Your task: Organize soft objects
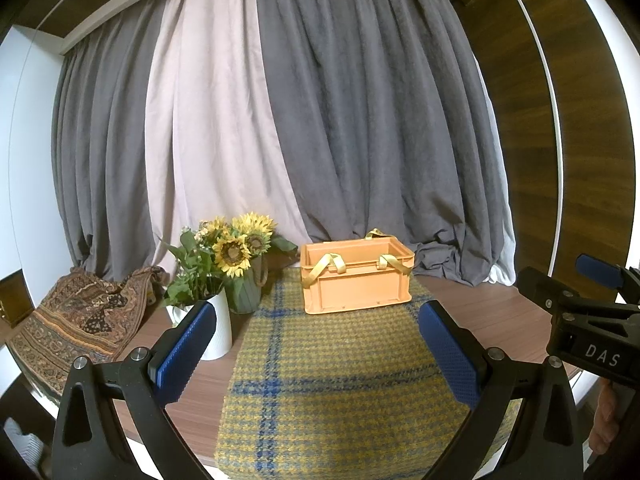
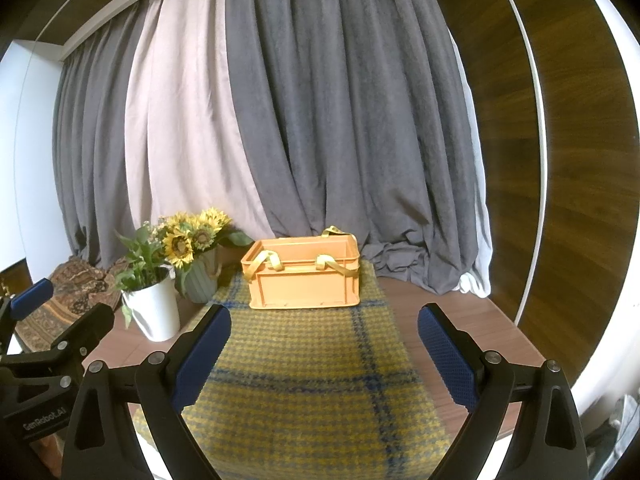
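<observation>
Grey and pale pink curtains (image 1: 280, 120) are hung behind a wooden table (image 1: 480, 312), with dark wood panelling (image 2: 560, 160) seen to the right. Down the middle of the table a yellow and blue plaid blanket (image 1: 340, 380) is laid flat, and at its far end an orange plastic crate (image 1: 356, 280) is set upright, yellow straps (image 1: 332, 264) being draped over its rim. To the left of the crate, a patterned brown cloth (image 1: 80, 320) is heaped on the table's edge, and sunflowers are held in a green vase (image 1: 246, 292) just behind a white pot (image 1: 218, 332) of greenery.

Both grippers are held over the near end of the blanket, well apart from the crate. The left gripper (image 1: 316, 352) is seen with its blue pads spread wide and nothing between them; the right gripper (image 2: 324, 356) is likewise spread and unloaded. "DAS" is read on the right gripper's body in the left wrist view, and "GenRobot.AI" on the left gripper's body in the right wrist view.
</observation>
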Demonstrator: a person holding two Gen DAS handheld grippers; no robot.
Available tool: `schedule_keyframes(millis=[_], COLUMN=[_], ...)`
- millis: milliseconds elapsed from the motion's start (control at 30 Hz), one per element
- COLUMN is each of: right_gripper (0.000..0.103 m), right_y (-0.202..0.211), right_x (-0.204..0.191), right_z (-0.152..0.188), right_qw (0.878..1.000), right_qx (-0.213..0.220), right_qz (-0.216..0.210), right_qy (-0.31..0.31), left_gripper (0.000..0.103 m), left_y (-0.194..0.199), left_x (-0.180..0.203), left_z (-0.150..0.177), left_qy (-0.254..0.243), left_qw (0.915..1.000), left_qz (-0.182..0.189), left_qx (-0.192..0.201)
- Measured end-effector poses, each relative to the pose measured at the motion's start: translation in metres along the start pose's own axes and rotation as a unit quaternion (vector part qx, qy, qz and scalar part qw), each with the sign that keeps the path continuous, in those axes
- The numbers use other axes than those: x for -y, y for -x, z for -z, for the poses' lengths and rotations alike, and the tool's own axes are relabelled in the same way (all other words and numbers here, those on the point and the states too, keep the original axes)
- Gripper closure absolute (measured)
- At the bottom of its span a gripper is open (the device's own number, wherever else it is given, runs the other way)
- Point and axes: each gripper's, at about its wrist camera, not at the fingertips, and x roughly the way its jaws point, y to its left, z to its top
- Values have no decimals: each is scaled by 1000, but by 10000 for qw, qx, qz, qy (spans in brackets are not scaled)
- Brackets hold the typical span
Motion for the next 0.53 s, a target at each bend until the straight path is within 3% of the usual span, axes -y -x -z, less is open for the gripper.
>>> schedule_keyframes(millis=[533], right_gripper=[7], right_y=[0], right_x=[1], right_z=[0], right_qw=[10000], right_qx=[10], right_qz=[1], right_qy=[-2], left_gripper=[0], left_y=[1], left_x=[0], left_z=[0], left_qy=[-1], left_qw=[10000], left_qz=[25], left_qx=[4])
